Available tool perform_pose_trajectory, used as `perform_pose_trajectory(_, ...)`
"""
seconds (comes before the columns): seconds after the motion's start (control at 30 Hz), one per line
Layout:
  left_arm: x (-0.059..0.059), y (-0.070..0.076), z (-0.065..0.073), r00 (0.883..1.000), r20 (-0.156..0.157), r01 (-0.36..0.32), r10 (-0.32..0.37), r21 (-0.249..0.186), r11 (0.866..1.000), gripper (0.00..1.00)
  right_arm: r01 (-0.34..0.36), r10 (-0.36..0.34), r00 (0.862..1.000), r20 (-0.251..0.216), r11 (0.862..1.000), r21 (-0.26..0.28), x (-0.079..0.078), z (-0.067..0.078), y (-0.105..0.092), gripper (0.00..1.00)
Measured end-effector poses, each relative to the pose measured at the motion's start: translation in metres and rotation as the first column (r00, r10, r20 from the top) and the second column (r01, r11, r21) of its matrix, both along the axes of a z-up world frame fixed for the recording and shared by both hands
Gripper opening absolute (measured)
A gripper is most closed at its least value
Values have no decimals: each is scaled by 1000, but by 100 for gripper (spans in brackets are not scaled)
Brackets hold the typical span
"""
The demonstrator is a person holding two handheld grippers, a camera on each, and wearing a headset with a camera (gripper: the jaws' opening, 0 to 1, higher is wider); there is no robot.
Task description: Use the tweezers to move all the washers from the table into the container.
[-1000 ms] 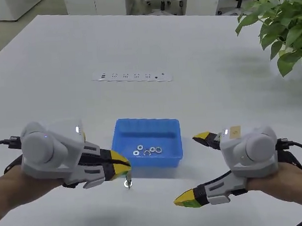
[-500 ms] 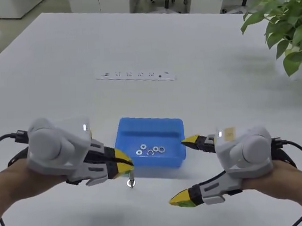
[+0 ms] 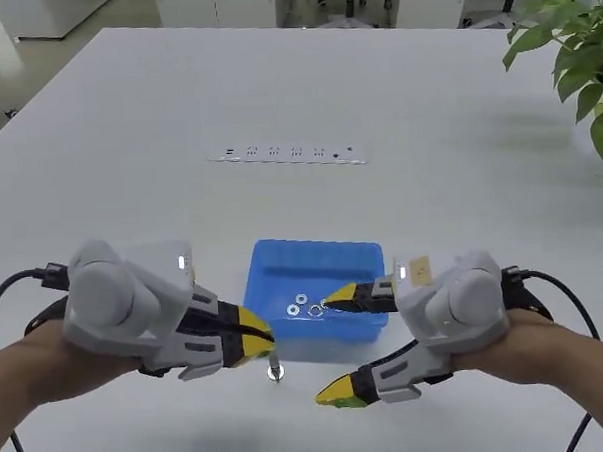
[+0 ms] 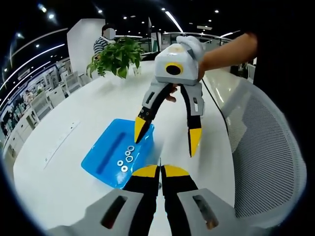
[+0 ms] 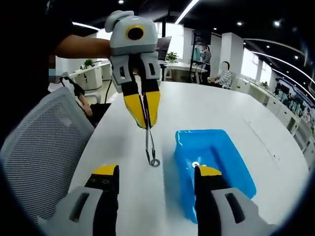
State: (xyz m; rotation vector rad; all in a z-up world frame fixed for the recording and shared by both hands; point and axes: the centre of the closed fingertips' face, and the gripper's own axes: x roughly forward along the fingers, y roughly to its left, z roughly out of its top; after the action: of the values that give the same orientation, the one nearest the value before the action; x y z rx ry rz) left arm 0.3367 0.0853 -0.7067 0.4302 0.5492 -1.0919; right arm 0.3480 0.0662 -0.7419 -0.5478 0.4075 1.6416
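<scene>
The left gripper (image 3: 258,340) had its jaws pressed almost together, clamped on the tweezers (image 5: 147,133), which pointed down from the yellow tips toward the tabletop (image 3: 128,143). One washer (image 5: 155,162) sat at the tweezers' point. Whether it rested on the tabletop or hung just above it could not be told. It lay outside the blue container (image 3: 318,260), just beside the near edge. The right gripper (image 3: 329,350) stood wide open and held nothing. One of its jaws reached over the container's near right part, and the other was out over bare tabletop. Inside the container a few small silver washers (image 3: 307,306) lay close together near the middle of the floor. Beyond the container a white power strip (image 3: 288,153) lay flat, and green plant leaves (image 3: 585,63) showed at the far right.
</scene>
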Motion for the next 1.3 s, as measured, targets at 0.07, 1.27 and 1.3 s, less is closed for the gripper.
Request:
perform_pose_trajectory(0.07, 0, 0, 0, 1000, -1, 1, -1, 0, 1000, 6, -18, 18, 1000, 3, 1000, -1, -1, -1, 4, 59)
perform_pose_trajectory(1.27, 1, 0, -3, 1000, -2, 10, -10, 14, 1000, 6, -247, 256, 962, 90, 964, -98, -20, -25, 43, 10)
perform_pose_trajectory(1.3, 1, 0, -3, 1000, -2, 11, -11, 14, 1000, 6, -247, 256, 962, 91, 964, -99, -20, -25, 43, 10)
